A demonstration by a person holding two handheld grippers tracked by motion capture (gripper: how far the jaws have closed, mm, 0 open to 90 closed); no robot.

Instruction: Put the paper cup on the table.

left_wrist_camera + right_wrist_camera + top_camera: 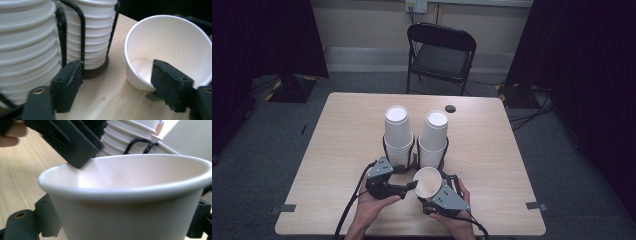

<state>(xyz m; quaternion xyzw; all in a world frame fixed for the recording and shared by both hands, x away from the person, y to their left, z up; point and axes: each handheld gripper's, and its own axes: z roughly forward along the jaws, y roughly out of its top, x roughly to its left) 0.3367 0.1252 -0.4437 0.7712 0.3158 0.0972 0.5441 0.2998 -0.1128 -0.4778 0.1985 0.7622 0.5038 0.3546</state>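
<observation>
A single white paper cup point(428, 181) is tilted on its side just above the table, mouth up and to the left. My right gripper point(431, 193) is shut on the cup point(130, 202), with a jaw on either side of its wall. My left gripper point(408, 178) is open. In the left gripper view, the left gripper point(116, 71) has its right-hand jaw reaching over the cup's rim point(140, 27) into the mouth and its other jaw outside. Behind stand two tall stacks of white cups point(397, 132) point(433, 137) in black wire holders point(82, 37).
The stacks stand mid-table on the light wooden table point(337, 150), close behind both grippers. A small dark round spot point(450, 108) lies near the far edge. A black folding chair point(441, 55) stands beyond the table. The person's hands rest near the front edge.
</observation>
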